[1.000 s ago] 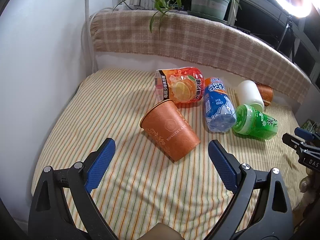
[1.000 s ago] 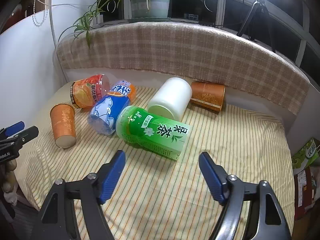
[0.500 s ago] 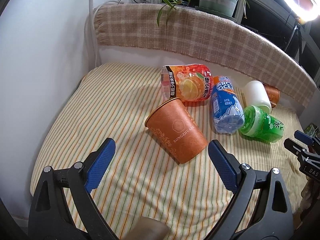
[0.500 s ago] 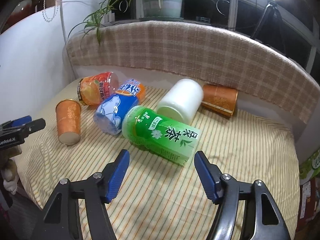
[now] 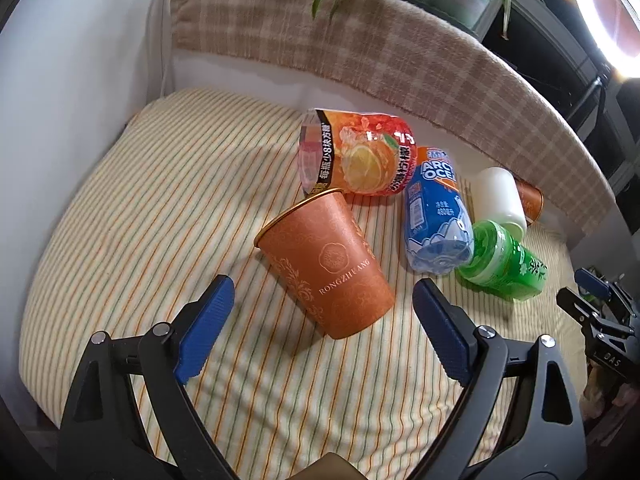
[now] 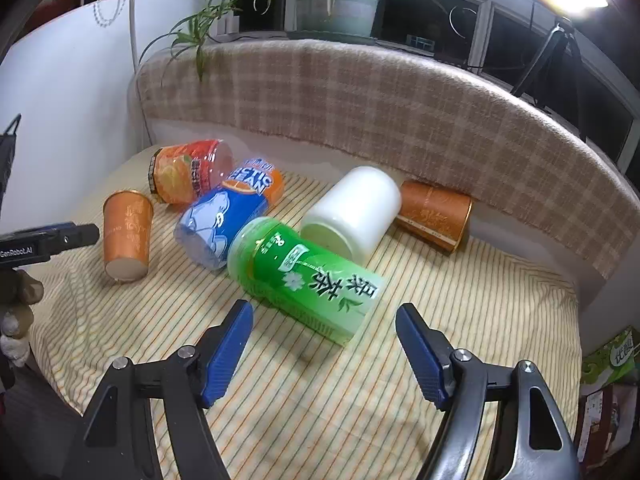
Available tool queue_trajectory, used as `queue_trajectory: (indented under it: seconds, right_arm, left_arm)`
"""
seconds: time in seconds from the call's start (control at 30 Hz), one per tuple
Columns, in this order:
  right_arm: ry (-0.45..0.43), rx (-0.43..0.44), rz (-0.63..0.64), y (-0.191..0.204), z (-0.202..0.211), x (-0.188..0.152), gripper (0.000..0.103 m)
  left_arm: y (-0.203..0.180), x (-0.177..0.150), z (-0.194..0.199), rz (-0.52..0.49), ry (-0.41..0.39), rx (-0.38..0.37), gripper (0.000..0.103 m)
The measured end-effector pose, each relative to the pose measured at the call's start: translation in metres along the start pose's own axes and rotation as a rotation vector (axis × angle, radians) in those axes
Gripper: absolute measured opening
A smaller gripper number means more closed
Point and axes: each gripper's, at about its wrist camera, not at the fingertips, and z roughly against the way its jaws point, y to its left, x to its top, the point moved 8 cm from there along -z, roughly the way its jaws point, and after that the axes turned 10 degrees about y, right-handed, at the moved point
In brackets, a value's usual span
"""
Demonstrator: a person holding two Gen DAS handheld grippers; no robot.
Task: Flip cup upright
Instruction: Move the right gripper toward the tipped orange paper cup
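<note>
An orange paper cup lies on its side on the striped cloth, mouth toward the far left; it also shows in the right wrist view. My left gripper is open, its blue pads either side of the cup's base end, not touching. A green tea cup lies on its side just ahead of my right gripper, which is open and empty. Further cups lie on their sides: white, blue, orange-fruit print and a second orange paper cup.
The striped cloth covers a small table with a plaid backrest behind and a white wall at left. A potted plant stands on the sill. The right gripper's tip shows at the left view's right edge.
Both grippers have moved forward and down toward the cups: the left toward the orange paper cup, the right toward the green one. The cups have not moved.
</note>
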Motion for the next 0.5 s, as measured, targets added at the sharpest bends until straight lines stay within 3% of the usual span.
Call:
queue_trajectory:
  seconds: [0.27, 0.33, 0.5]
  right_arm:
    - [0.014, 0.037, 0.024, 0.006, 0.001, 0.007, 0.076]
    - [0.014, 0.058, 0.039, 0.015, 0.000, 0.013, 0.075]
    - [0.006, 0.124, 0.108, 0.056, -0.003, 0.028, 0.075]
  left_arm:
    - [0.013, -0.003, 0.002, 0.012, 0.005, 0.025, 0.091]
    - [0.020, -0.005, 0.006, 0.013, 0.003, 0.046, 0.083]
    - [0.042, -0.012, 0.022, 0.016, -0.029, 0.106, 0.083]
